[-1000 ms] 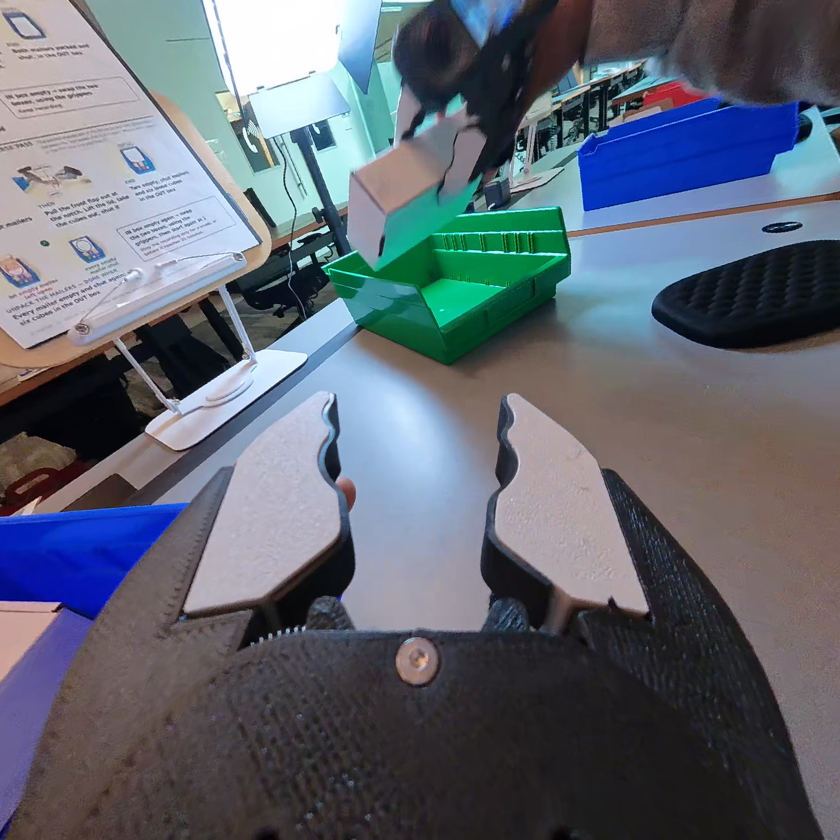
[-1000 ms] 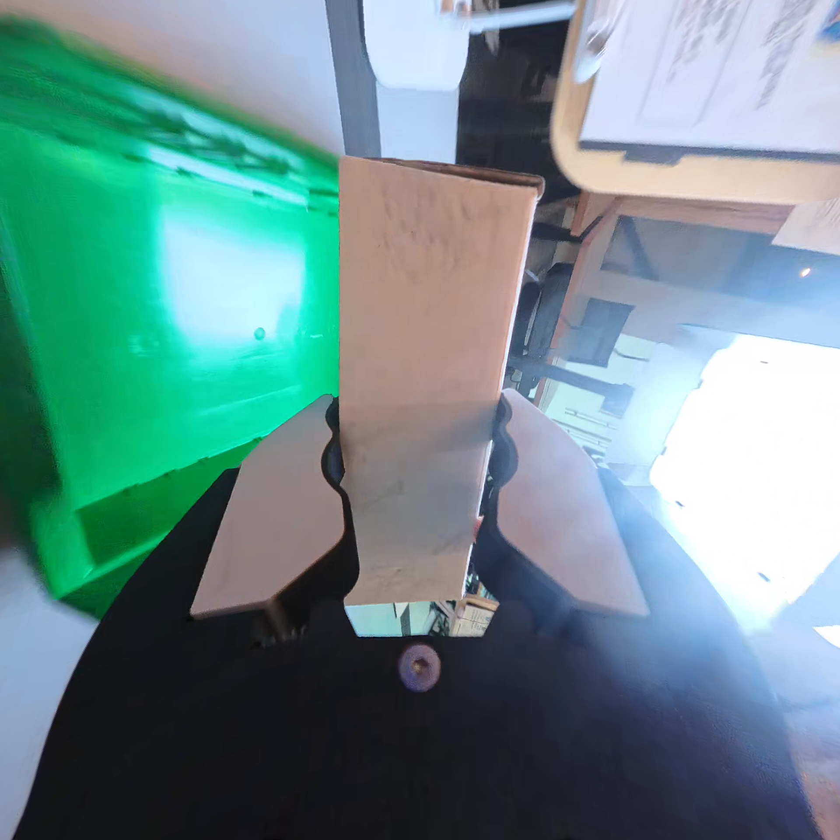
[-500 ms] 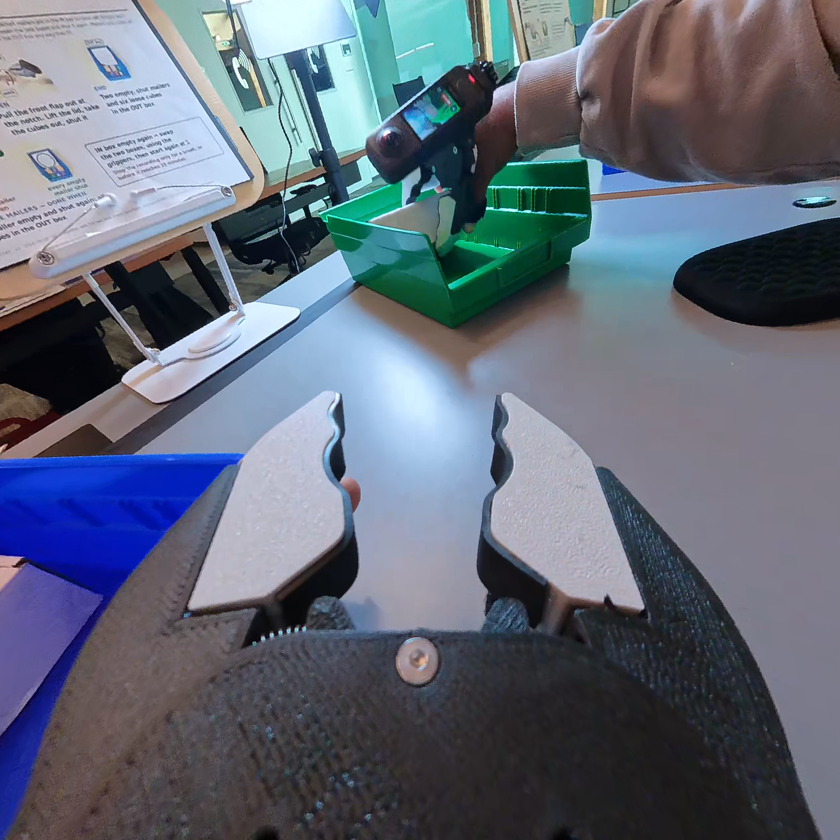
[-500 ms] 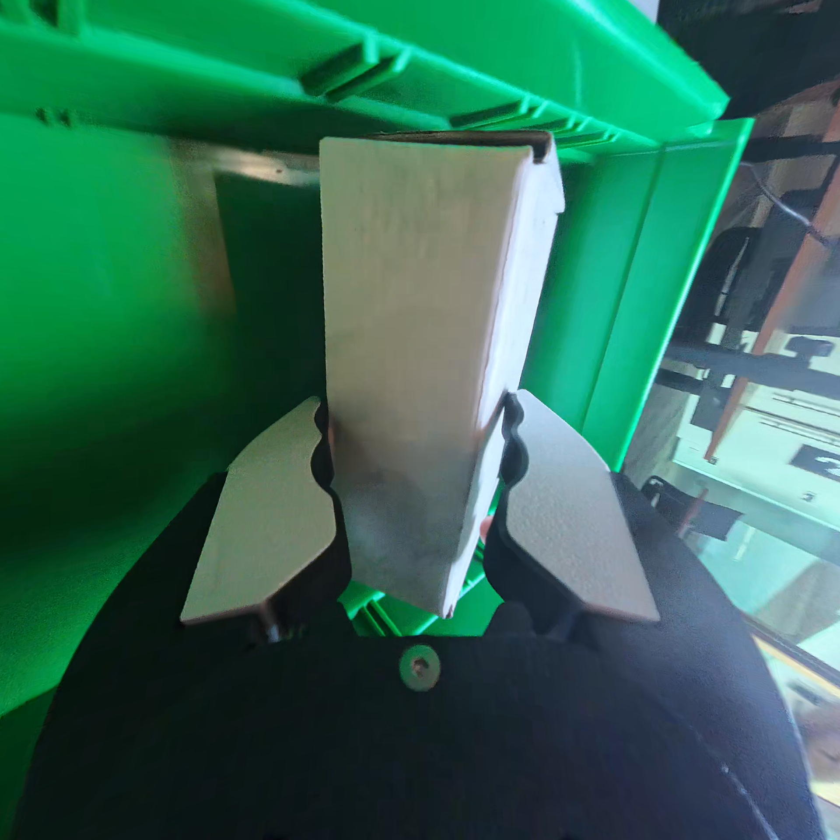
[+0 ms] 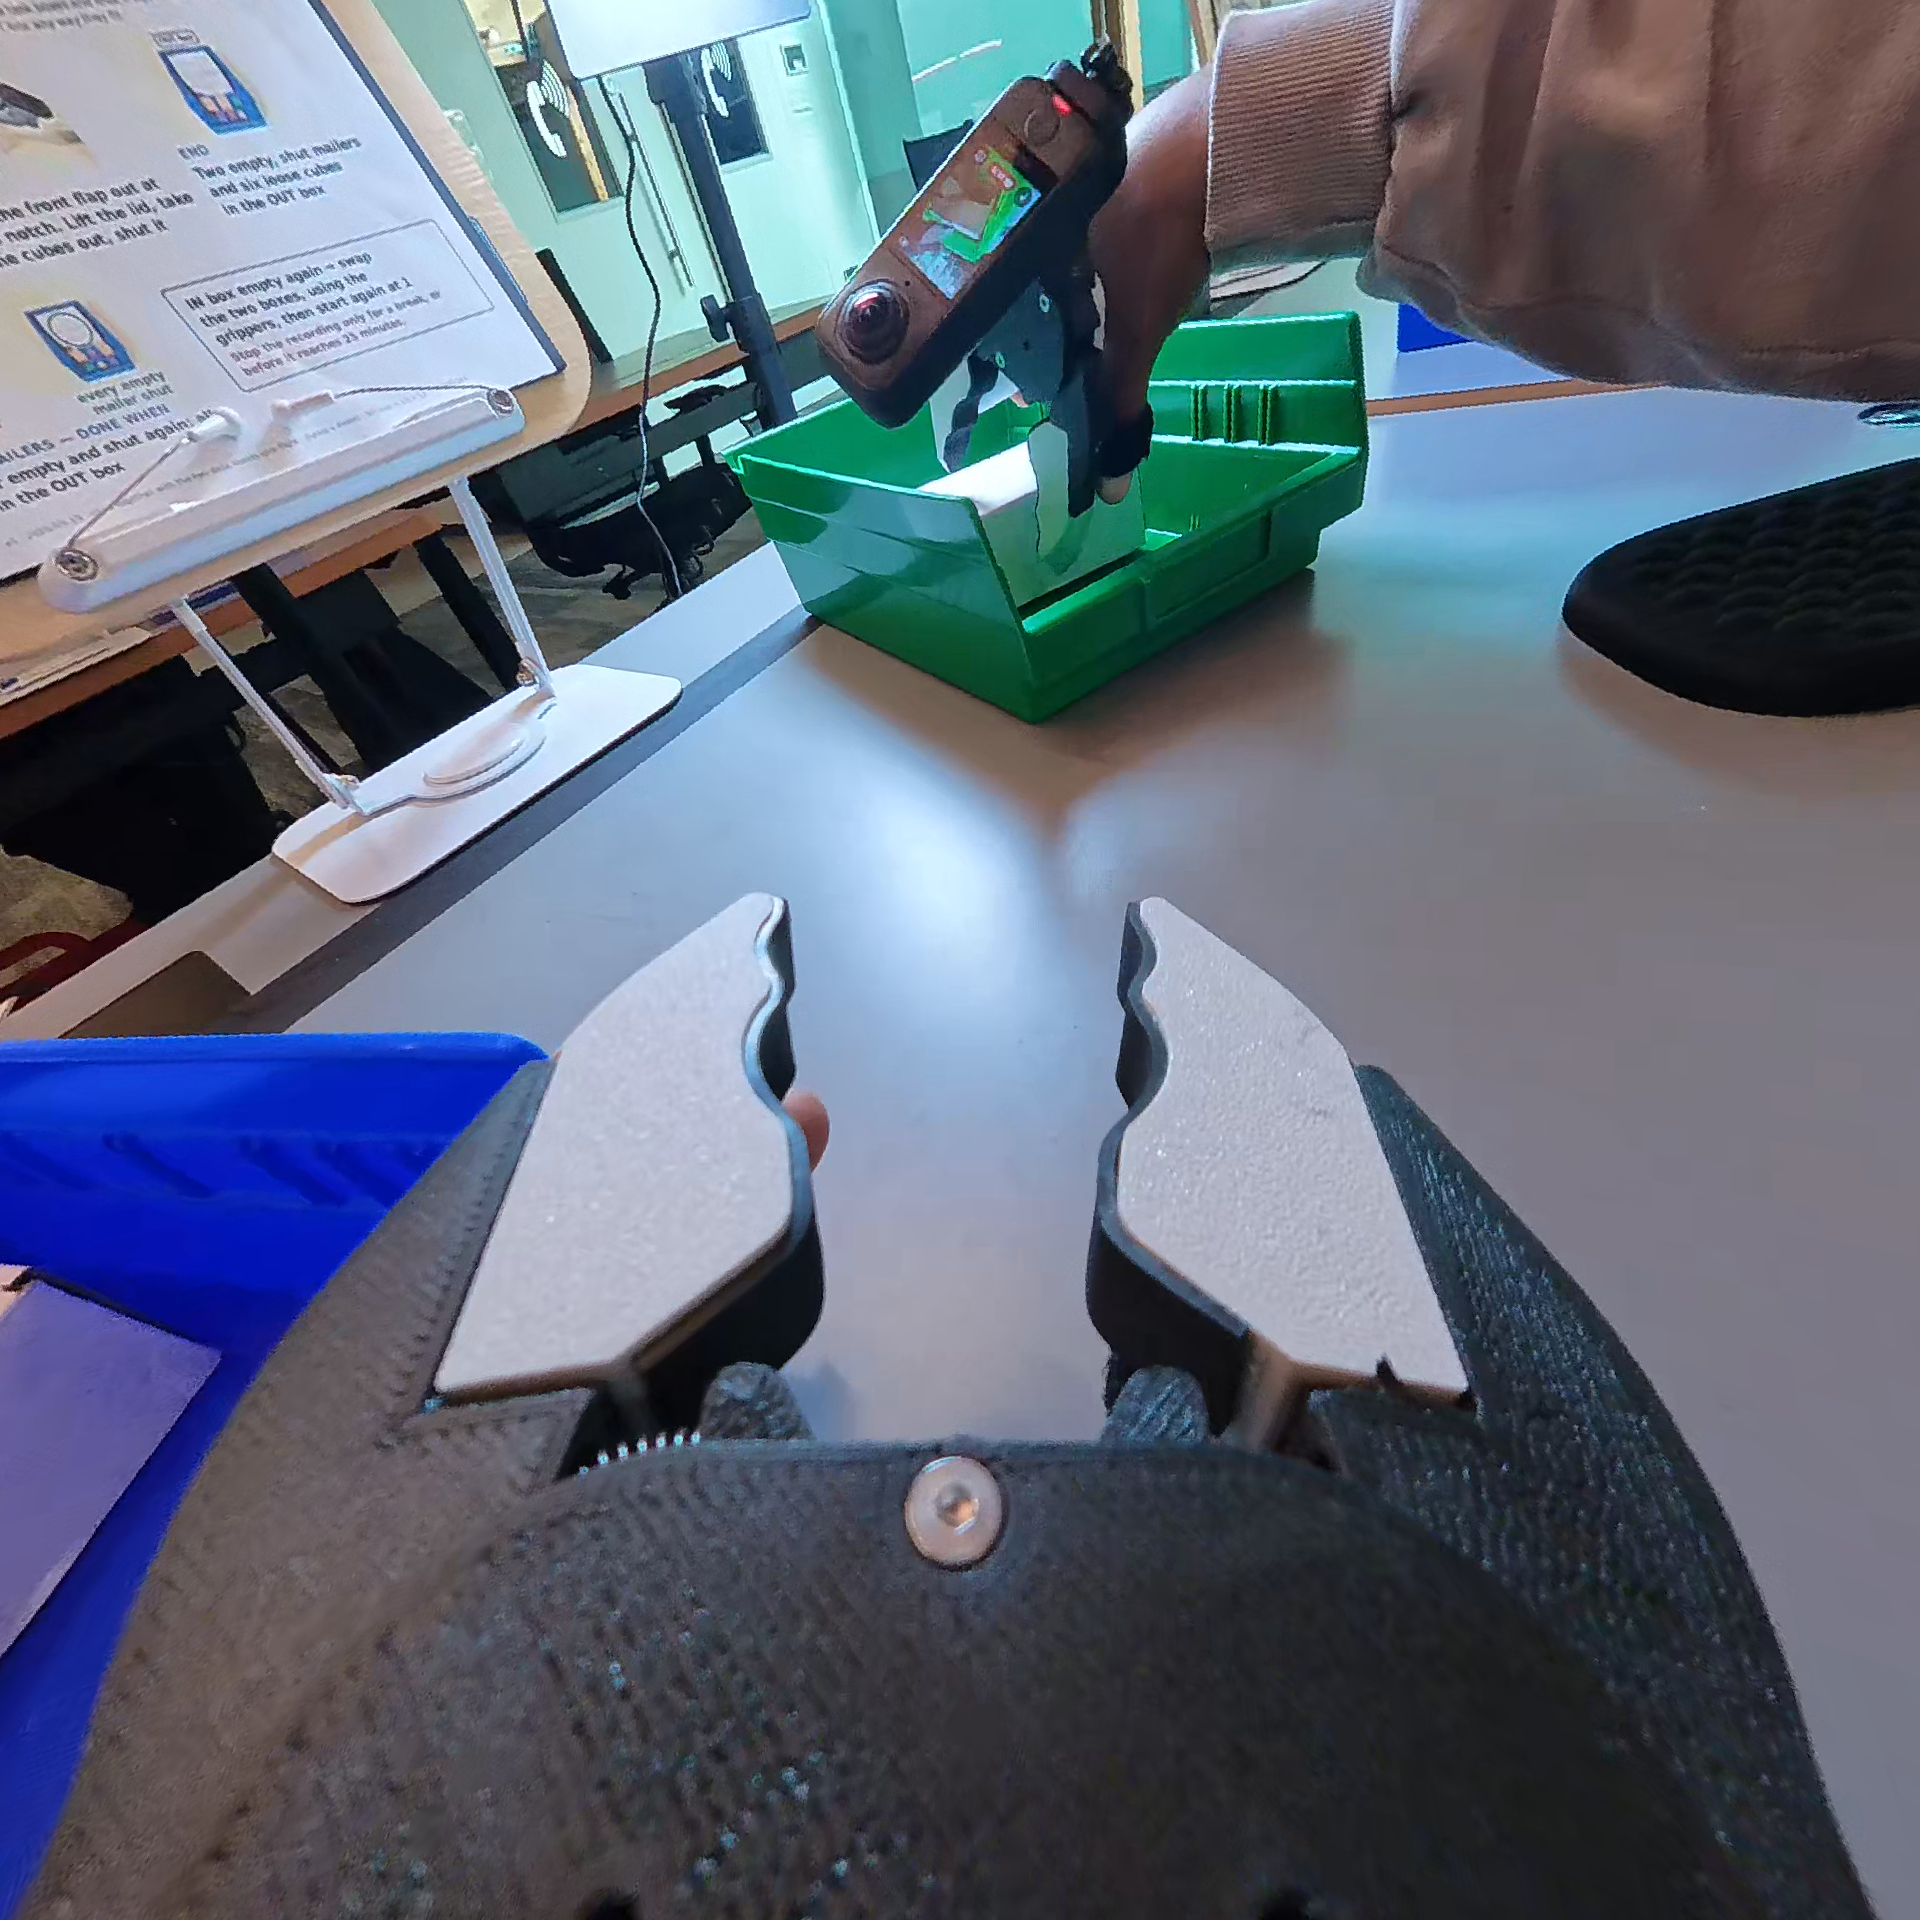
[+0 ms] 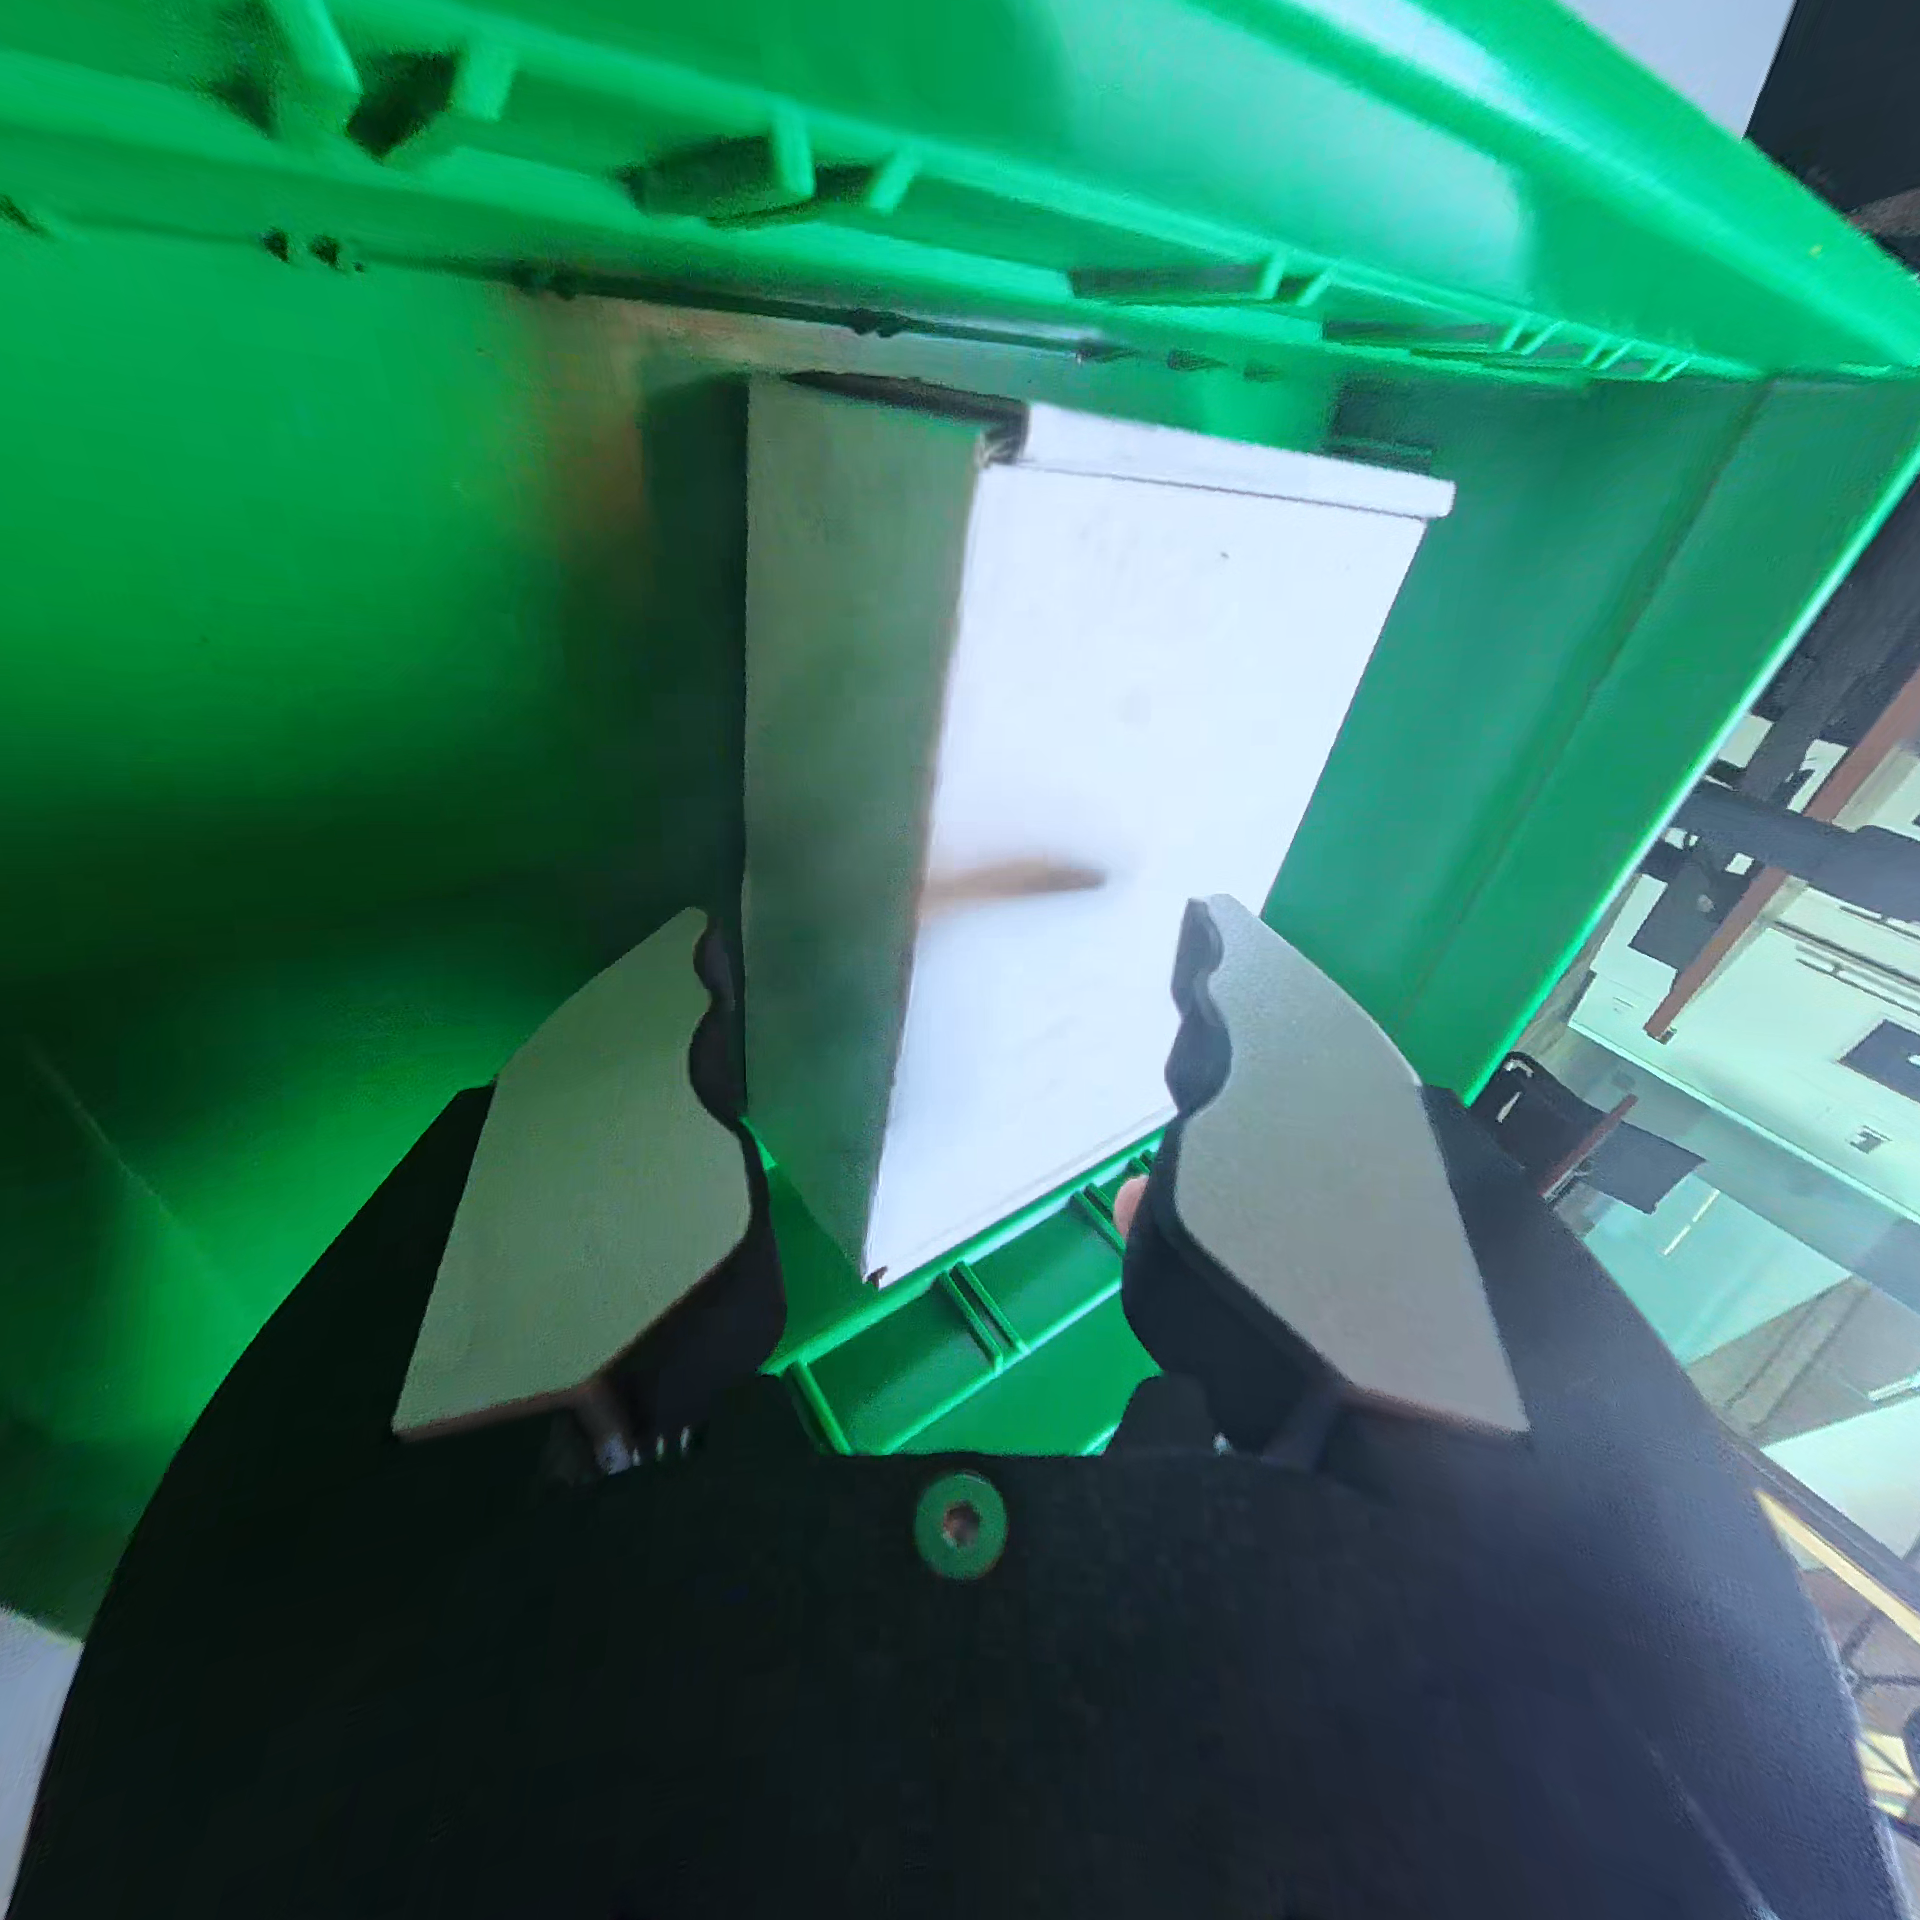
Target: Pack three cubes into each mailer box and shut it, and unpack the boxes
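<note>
The white mailer box [image 6: 1143, 727] lies tilted inside the green bin [image 6: 312, 623], its broad face turned to the camera. My right gripper [image 6: 945, 935] is open around its near end, with the jaws spread. The box's left edge is beside the left finger, and I cannot tell if they touch. In the left wrist view the right gripper [image 5: 1013, 468] reaches down into the green bin [image 5: 935, 592] over the box [image 5: 987, 488]. My left gripper [image 5: 956, 925] is open and empty, low over the grey table. No cubes show clearly.
A blue bin [image 5: 208, 1143] at the near left holds a purple flat thing [image 5: 83, 1434]. An instruction sheet on a white stand [image 5: 468, 748] is at the far left edge. A black mat [image 5: 1766, 592] lies at the right. A person's sleeve [image 5: 1558, 156] crosses the top. Left tips to right tips: about 40 cm.
The right gripper carried the mailer box down into the green bin, then opened; the box has tipped over onto its side. The left gripper drifted slightly, still open.
</note>
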The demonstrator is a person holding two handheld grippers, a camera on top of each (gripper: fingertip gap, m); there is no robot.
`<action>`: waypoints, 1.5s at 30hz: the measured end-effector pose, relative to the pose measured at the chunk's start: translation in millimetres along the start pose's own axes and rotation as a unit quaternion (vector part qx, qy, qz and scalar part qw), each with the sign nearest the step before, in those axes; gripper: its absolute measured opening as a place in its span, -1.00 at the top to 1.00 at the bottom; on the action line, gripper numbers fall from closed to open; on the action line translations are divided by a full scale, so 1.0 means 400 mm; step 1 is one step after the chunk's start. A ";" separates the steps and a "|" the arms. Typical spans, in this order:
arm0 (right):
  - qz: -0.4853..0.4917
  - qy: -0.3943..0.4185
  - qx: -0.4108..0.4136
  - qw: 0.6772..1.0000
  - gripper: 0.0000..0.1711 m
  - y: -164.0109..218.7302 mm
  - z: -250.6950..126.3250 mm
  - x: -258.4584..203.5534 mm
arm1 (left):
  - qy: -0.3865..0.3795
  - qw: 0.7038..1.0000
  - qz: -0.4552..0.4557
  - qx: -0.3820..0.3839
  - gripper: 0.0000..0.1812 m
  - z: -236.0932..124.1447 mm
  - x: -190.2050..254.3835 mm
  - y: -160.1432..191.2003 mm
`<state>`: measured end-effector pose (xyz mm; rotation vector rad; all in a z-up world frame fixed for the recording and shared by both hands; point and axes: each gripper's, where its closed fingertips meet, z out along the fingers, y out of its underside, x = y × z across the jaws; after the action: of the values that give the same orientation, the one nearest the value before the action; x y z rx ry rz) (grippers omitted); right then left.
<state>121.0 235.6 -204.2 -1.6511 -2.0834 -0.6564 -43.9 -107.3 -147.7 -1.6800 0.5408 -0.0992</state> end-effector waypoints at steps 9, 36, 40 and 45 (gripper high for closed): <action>0.064 0.099 0.042 0.992 0.38 0.003 0.047 0.094 | -0.009 1.000 -0.022 -0.021 0.37 -0.031 -0.037 -0.032; 0.232 -0.145 0.500 0.822 0.37 -0.107 -0.430 -0.400 | 0.082 0.755 0.021 -0.650 -0.44 -0.213 -0.705 0.406; 0.231 -0.161 0.508 0.814 0.38 -0.118 -0.421 -0.408 | 0.074 0.726 0.113 -0.674 -0.32 -0.227 -0.712 0.416; 0.227 -0.168 0.515 0.809 0.39 -0.116 -0.422 -0.411 | 0.133 0.738 0.079 -0.657 -0.32 -0.233 -0.610 0.370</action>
<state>115.8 -1.7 -167.3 -1.4797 -1.5824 0.8585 -336.8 -106.3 -213.2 -3.0182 1.1170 0.2450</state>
